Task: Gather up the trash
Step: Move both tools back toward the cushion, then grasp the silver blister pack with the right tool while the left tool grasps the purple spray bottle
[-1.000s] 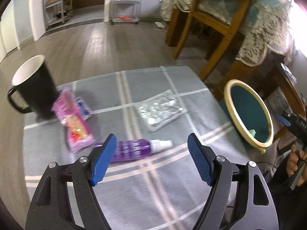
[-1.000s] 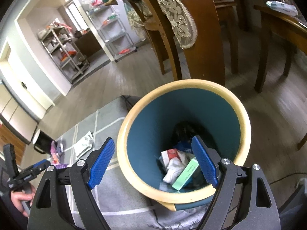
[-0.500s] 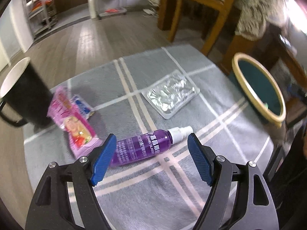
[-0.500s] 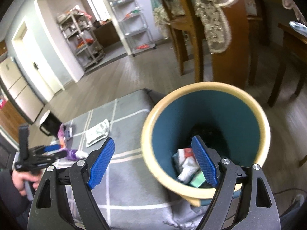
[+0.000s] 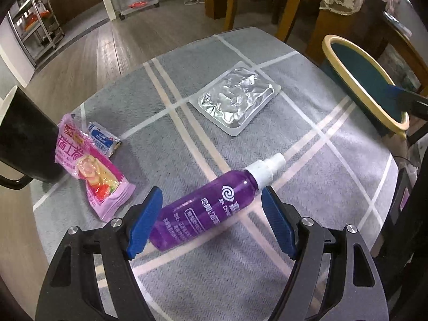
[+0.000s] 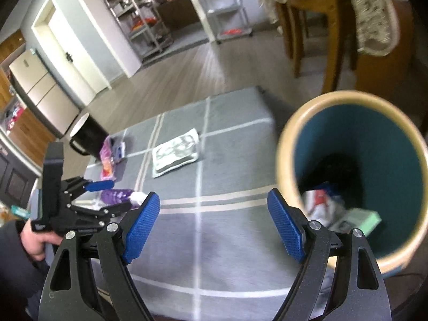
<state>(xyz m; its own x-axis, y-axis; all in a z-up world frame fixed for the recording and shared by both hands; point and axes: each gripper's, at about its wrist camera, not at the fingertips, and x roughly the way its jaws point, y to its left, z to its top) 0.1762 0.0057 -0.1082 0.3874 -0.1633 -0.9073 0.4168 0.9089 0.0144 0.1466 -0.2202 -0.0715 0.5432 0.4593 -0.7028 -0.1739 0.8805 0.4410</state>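
1. Holding my left fingers [image 5: 211, 219] spread wide, I have them on either side of the purple spray bottle [image 5: 206, 208], which lies on its side on the grey-clothed counter [image 5: 307, 187]. The blue pads do not press on it; the left pad looks just beside the bottle's base, the right pad stands clear of its white nozzle end.
2. My right fingers [image 6: 214, 227] are also spread wide and hold nothing. They hang over the counter, with the teal bin [image 6: 396, 139] just to their right.
3. The bin stands beside the counter's edge, and crumpled wrappers and a pale green box lie at its bottom.
4. Other trash on the counter: a silver foil pouch [image 5: 235, 99] near the middle, a pink snack packet [image 5: 93, 171], and a small blue-and-white wrapper [image 5: 103, 137] tucked behind it. Both sit by the black mug [image 5: 24, 144] at the left edge.
5. From the right wrist view I see my left hand [image 6: 34, 240] gripping the other tool's handle, its fingers around the bottle.
6. Compared with a second ago, my left fingers have come down towards the bottle, which lay beyond the pads then and now lies between them.
7. My right fingers have swung from over the bin's mouth across to the counter. Neither pair has changed its spread.
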